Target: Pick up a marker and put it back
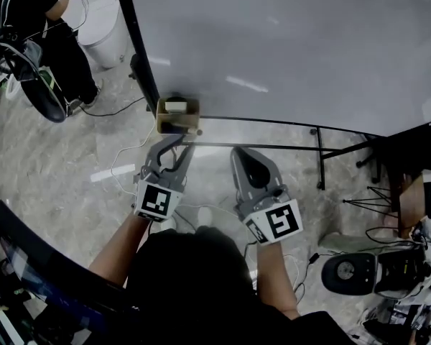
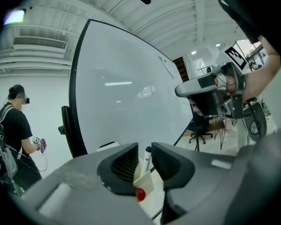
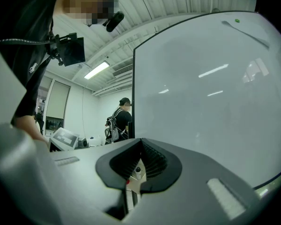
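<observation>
From the head view, a whiteboard [image 1: 287, 49] stands ahead, with a small box [image 1: 160, 121] fixed at its lower edge. The left gripper [image 1: 183, 135] reaches over that box. The right gripper [image 1: 244, 157] hangs beside it, clear of the box, with its jaws together. A second person [image 1: 36, 20] stands at the top left.

In the left gripper view, the jaws stand slightly apart. A white marker [image 2: 146, 157] with a black cap rises upright out of the box into the gap between them. It sits close against the right jaw, but no firm pinch shows. A red spot [image 2: 140, 193] marks the box's near side.

In the right gripper view, the jaws meet at their tips and hold nothing. The box shows small and far off through the opening below them.
</observation>
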Demonstrator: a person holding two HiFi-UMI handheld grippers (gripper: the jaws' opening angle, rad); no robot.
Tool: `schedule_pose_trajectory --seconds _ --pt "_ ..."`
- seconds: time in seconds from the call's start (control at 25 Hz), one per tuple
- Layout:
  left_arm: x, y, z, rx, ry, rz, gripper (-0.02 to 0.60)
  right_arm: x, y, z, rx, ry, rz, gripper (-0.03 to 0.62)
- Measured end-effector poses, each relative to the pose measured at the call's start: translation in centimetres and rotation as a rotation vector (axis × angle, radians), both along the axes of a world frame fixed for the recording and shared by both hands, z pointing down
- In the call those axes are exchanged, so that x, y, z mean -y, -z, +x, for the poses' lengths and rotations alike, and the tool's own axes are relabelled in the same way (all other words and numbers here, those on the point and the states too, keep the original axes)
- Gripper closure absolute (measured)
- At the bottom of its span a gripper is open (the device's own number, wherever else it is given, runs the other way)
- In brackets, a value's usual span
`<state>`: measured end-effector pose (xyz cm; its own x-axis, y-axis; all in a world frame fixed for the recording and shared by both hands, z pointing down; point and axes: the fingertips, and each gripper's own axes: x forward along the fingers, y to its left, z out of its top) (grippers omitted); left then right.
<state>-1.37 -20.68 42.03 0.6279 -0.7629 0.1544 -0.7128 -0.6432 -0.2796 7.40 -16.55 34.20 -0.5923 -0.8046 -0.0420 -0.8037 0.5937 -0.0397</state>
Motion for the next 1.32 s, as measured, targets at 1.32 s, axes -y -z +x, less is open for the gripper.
schedule_pose_trajectory --seconds 1.32 --pt "-9.6 7.4 -9.3 -0.183 0.023 0.067 0.577 -8.6 2.1 -5.8 -0.015 -0.043 0.043 0.585"
